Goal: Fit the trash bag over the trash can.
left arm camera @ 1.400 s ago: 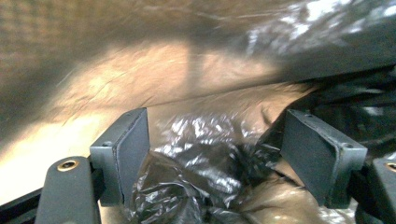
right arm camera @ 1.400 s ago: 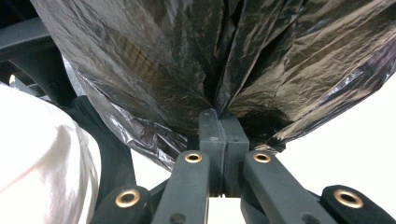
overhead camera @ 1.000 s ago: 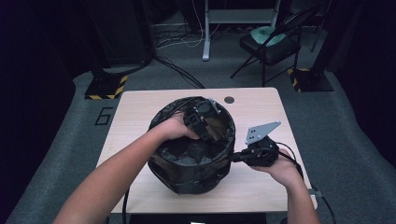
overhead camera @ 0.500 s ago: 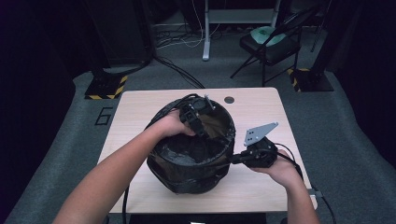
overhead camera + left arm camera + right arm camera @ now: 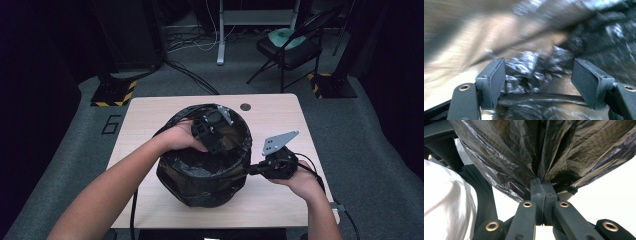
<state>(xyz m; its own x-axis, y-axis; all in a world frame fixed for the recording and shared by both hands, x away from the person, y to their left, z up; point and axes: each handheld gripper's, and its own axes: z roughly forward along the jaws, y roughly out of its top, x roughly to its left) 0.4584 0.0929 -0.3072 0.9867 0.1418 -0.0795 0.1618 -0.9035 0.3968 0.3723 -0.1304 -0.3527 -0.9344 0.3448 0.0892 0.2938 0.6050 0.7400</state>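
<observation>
Pinching the black bag's [image 5: 205, 172] rim in our closed right tongs [image 5: 541, 185], we spread the liner with the wide-open, empty left tongs [image 5: 537, 75]; next, reach for more rim.

The light wooden desk [image 5: 150, 130] carries a round bin with a black plastic bag [image 5: 205, 172], just left of my right hand-held gripper [image 5: 252, 170]. Beyond that hand-held gripper, a small dark hole [image 5: 245, 107] sits near the far edge.
</observation>
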